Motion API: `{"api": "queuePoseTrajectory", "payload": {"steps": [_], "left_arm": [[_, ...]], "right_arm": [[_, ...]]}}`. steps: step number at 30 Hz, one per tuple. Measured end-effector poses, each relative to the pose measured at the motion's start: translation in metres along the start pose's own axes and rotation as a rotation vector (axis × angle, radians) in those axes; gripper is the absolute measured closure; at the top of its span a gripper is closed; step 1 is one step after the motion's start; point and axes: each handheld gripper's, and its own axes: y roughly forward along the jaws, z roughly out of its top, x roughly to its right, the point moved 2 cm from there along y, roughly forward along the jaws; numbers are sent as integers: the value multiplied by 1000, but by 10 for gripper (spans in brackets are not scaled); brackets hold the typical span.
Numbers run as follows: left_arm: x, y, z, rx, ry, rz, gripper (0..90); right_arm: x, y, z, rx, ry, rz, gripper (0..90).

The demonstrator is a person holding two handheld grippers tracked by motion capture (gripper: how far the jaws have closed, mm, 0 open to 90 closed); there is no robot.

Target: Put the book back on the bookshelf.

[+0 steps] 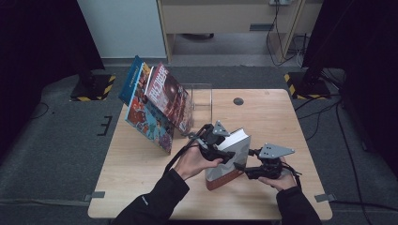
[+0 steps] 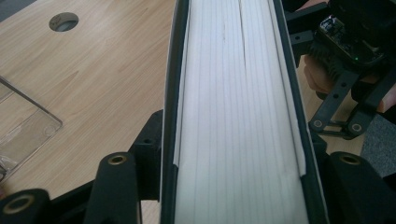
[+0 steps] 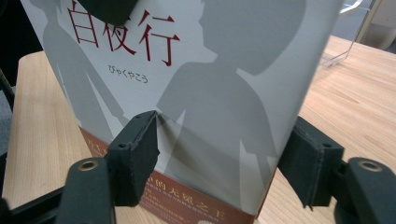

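the thick book (image 1: 228,157) is clamped by the left hand-held gripper (image 1: 217,142); the right hand-held gripper (image 1: 253,165), unclenched beside the book, should steady it.

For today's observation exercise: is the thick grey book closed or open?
Closed. The thick grey book stands on the table; its page block sits tight between both covers in the left gripper view.

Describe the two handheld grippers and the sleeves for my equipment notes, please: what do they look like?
Both are black linkage-frame tools. The left gripper and right gripper each carry a grey three-cornered plate on top and trail a black cable. Their fingers are black, blocky padded pieces, hinged on brass-coloured ringed pivots. The person wears dark long sleeves, one with a small pale mark.
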Motion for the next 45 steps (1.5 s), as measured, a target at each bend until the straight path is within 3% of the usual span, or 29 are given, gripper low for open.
{"api": "queuePoseTrajectory", "payload": {"steps": [7, 17, 31, 34, 45], "left_arm": [[1, 1, 0, -14, 14, 3, 433], [4, -2, 1, -29, -9, -21, 507], [5, -5, -2, -11, -67, 11, 527], [2, -7, -4, 3, -98, 18, 528], [-11, -17, -14, 9, -162, -1, 529]], "right_arm": [[1, 0, -1, -2, 11, 10, 344], [2, -2, -1, 0, 24, 9, 337], [17, -18, -7, 31, 83, -51, 332], [21, -20, -9, 33, 99, -65, 331], [28, -27, -14, 38, 130, -93, 332]]}}
